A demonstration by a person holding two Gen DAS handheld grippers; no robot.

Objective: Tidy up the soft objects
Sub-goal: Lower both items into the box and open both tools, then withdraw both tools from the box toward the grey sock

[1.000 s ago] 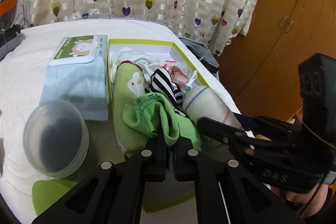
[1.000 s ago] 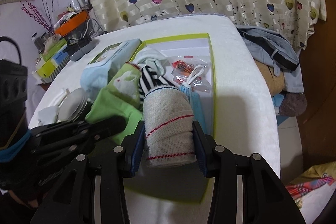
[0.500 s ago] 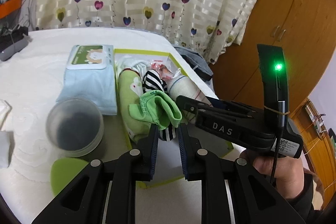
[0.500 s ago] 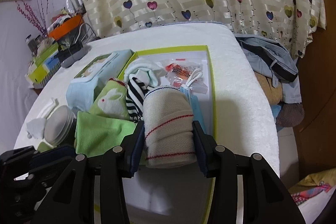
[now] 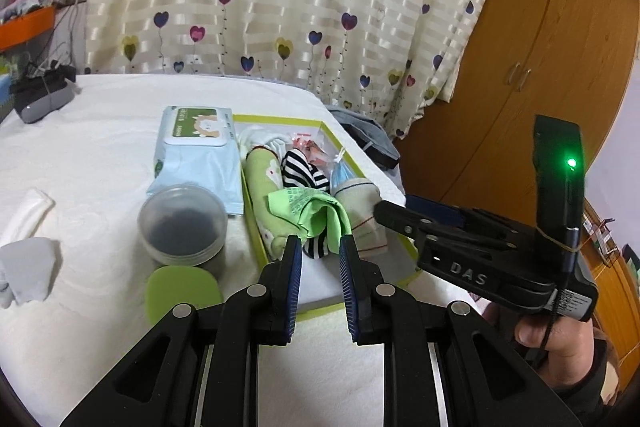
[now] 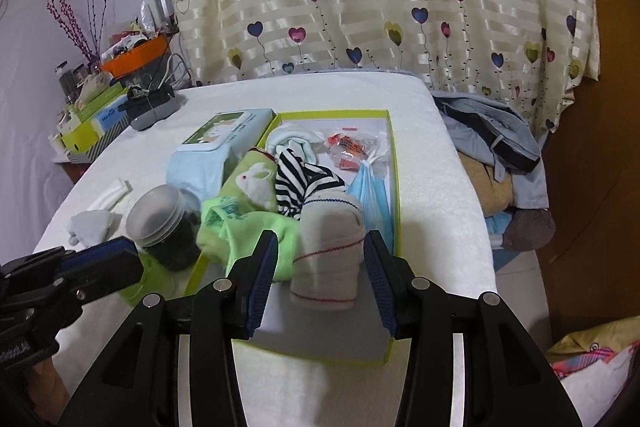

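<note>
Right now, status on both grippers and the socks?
Left gripper open, green sock released. Right gripper open around beige sock. Both in tray.

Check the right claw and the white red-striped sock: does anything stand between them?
Nothing visible does. The white sock lies straight ahead between the open jaws of the right claw, inside the green-edged box. A green sock bulges beside it on the left.

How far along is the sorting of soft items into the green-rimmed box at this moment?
Done: the bright green sock, striped sock and beige red-lined sock lie in the green-rimmed box. In hand: nothing; left gripper and right gripper are open. Left: the white cloth on the table.
</note>
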